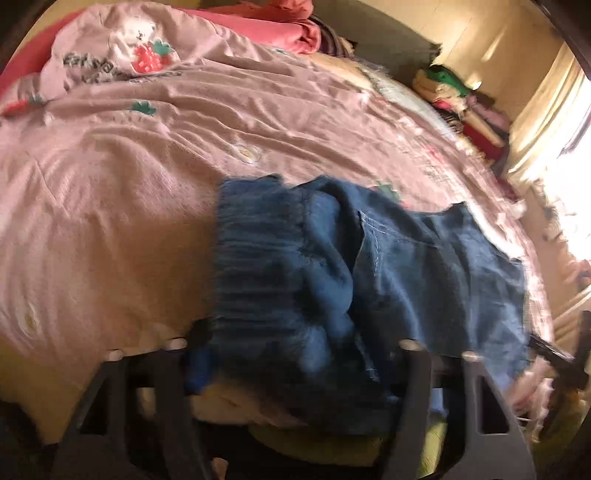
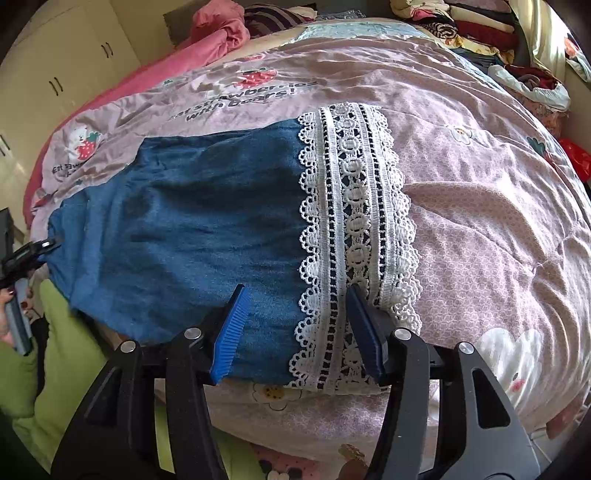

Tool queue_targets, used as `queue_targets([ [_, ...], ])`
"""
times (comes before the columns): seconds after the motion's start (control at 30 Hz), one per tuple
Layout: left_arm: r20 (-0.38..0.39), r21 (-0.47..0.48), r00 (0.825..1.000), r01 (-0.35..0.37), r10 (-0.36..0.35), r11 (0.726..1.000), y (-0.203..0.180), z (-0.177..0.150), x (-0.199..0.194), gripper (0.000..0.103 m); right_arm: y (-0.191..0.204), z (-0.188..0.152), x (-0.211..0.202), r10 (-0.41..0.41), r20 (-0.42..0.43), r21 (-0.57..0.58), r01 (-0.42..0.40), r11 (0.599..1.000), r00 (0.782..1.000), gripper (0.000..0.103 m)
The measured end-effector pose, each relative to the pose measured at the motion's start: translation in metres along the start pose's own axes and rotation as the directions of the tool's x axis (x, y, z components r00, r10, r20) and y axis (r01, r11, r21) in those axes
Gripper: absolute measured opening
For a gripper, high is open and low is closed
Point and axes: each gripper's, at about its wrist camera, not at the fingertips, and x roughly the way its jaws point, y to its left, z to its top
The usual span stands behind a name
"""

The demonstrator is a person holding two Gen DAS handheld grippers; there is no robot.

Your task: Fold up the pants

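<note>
The right gripper (image 2: 295, 325) hangs over the near hem of the pants (image 2: 192, 229), its blue ribbed fingers (image 2: 231, 332) spread, pinching nothing; denim and lace lie between and under them. The left gripper (image 1: 295, 354) is blurred; its fingers stand apart over the gathered waistband, and whether they touch the cloth cannot be told. In the right view it shows at the far left edge by the waist end, in a hand (image 2: 11, 310).

The pants lie flat across the bed (image 2: 498, 221), waist to the left, hem to the right. They are soft blue denim, with a broad white lace band (image 2: 354, 229) of rings and scalloped edges at the hem.

The pink quilt under them is wrinkled, printed with bears and strawberries. A pink blanket (image 2: 221, 29) lies bunched at the head; folded clothes (image 2: 480, 33) are stacked along the far side. Cream cupboards (image 2: 62, 66) stand at the left.
</note>
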Motion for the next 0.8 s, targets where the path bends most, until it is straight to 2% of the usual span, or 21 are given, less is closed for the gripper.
queue_targets([
  [0.03, 0.007, 0.008, 1.0, -0.001, 0.001, 1.0, 0.0, 0.004, -0.002, 0.049, 0.0, 0.0, 0.0, 0.001, 0.0, 0.003, -0.001, 1.0, 1.0, 0.048],
  [0.1, 0.047, -0.008, 0.999, 0.021, -0.02, 1.0, 0.006, 0.013, -0.012, 0.046, -0.001, -0.002, -0.001, 0.004, -0.004, 0.002, -0.004, 1.0, 1.0, 0.048],
  [0.13, 0.065, -0.004, 0.998, 0.009, -0.009, 1.0, 0.009, 0.015, -0.016, 0.046, -0.002, -0.004, -0.001, 0.005, -0.004, 0.004, -0.005, 1.0, 1.0, 0.048],
  [0.17, 0.082, 0.016, 0.996, -0.034, 0.033, 0.999, 0.01, 0.015, -0.017, 0.046, -0.002, -0.006, 0.0, 0.009, -0.003, 0.006, -0.009, 1.0, 1.0, 0.048],
  [0.23, 0.046, 0.014, 0.998, -0.032, 0.031, 0.999, 0.013, 0.012, -0.005, 0.047, 0.001, -0.009, 0.003, -0.009, 0.0, -0.01, 0.009, 1.0, 1.0, 0.048],
  [0.33, 0.032, 0.019, 0.999, -0.033, 0.032, 0.999, 0.017, 0.006, 0.001, 0.052, 0.003, -0.009, 0.004, -0.009, -0.001, -0.019, 0.009, 1.0, 1.0, 0.054],
  [0.37, 0.035, 0.006, 0.999, -0.028, 0.028, 1.0, 0.018, 0.007, -0.002, 0.057, 0.004, -0.009, 0.004, -0.001, -0.002, -0.022, 0.001, 1.0, 1.0, 0.055],
  [0.4, 0.037, 0.003, 0.999, -0.038, 0.038, 0.999, 0.019, 0.009, -0.004, 0.066, 0.005, -0.008, 0.004, 0.013, -0.012, -0.035, -0.013, 0.999, 1.0, 0.06],
  [0.43, 0.048, 0.008, 0.997, -0.065, 0.065, 0.998, 0.019, 0.01, -0.009, 0.069, 0.007, -0.008, 0.004, 0.018, -0.022, -0.054, -0.019, 0.998, 1.0, 0.065],
  [0.47, 0.074, 0.027, 0.992, -0.103, 0.101, 0.994, 0.015, 0.011, -0.02, 0.073, 0.01, -0.008, 0.002, 0.009, -0.023, -0.072, -0.011, 0.997, 1.0, 0.065],
  [0.57, 0.154, 0.06, 0.978, -0.149, 0.139, 0.987, 0.005, 0.011, -0.048, 0.073, 0.01, -0.004, -0.007, 0.022, -0.002, -0.066, -0.022, 0.998, 1.0, 0.066],
  [0.7, 0.214, 0.106, 0.974, -0.102, 0.078, 0.989, -0.017, 0.02, -0.075, 0.073, 0.0, 0.011, -0.026, 0.024, 0.087, -0.031, -0.022, 0.999, 0.996, 0.066],
  [0.8, 0.206, 0.168, 0.979, -0.041, 0.006, 0.985, -0.044, 0.032, -0.073, 0.073, -0.009, 0.027, -0.034, 0.003, 0.141, -0.017, 0.0, 1.0, 0.99, 0.067],
])
